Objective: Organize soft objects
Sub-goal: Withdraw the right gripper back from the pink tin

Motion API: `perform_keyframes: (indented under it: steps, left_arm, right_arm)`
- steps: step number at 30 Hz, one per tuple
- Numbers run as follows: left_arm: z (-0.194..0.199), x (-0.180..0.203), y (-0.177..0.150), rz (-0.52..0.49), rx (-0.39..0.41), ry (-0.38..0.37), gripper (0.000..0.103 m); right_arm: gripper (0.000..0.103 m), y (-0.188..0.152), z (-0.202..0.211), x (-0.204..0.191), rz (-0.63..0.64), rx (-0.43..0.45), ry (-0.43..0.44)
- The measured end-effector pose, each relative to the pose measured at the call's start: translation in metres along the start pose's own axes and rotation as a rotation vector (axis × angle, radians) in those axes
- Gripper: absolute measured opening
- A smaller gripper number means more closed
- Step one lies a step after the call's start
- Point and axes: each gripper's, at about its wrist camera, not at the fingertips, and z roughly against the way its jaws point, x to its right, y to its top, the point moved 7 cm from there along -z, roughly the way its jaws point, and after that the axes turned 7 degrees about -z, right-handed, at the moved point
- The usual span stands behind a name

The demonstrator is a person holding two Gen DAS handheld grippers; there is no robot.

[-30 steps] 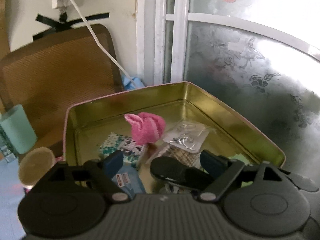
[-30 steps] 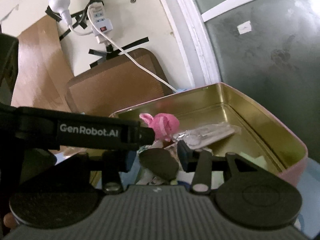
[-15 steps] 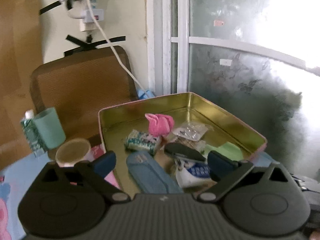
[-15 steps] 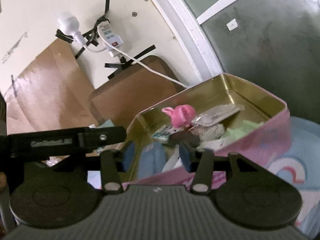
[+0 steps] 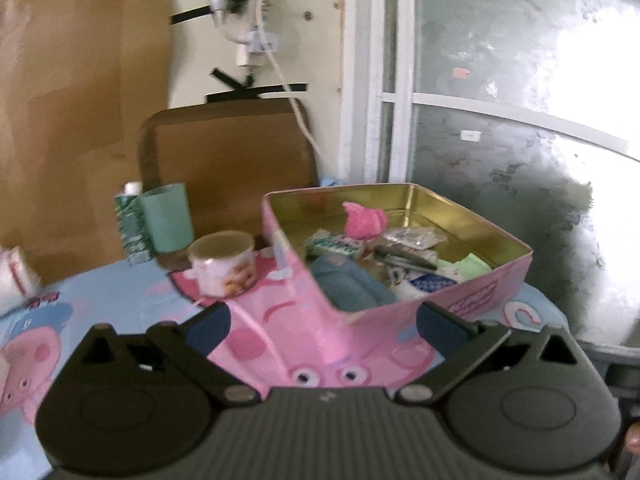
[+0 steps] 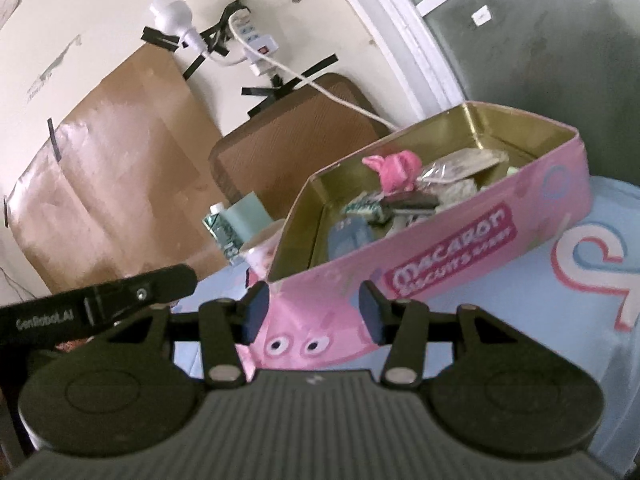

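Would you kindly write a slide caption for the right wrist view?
Right gripper, jaws open and empty, faces a pink Macaron biscuit tin holding a pink cloth and packets.

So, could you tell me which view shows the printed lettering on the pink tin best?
The right wrist view: the pink tin turns its long side toward it, so "Macaron" reads clearly. The left wrist view meets the tin corner-on, leaving the lettering blurred and unreadable.

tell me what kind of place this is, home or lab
Most likely a home, perhaps a lived-in corner of a room. A cartoon-pig tablecloth covers the table, a pink biscuit tin holds small soft odds and ends, and a power strip is taped to the wall beside a frosted glass door.
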Motion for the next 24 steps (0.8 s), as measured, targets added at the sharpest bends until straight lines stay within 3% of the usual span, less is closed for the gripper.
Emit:
perform_keyframes:
  steps: [5,10,24]
  left_arm:
    - [0.012,-0.021,-0.031,0.045,-0.008,0.03,0.103]
    - [0.016,-0.045,-0.058,0.068,-0.008,0.06,0.103]
    - [-0.005,-0.086,-0.088,0.091,0.001,0.035,0.103]
  right_arm:
    - [0.054,-0.016,0.001,-0.008,0.001,0.013,-0.022]
    - [0.054,-0.038,-0.01,-0.02,0.038,-0.044,-0.061]
    - [0.058,-0.06,-0.025,-0.046,0.127,-0.048,-0.177]
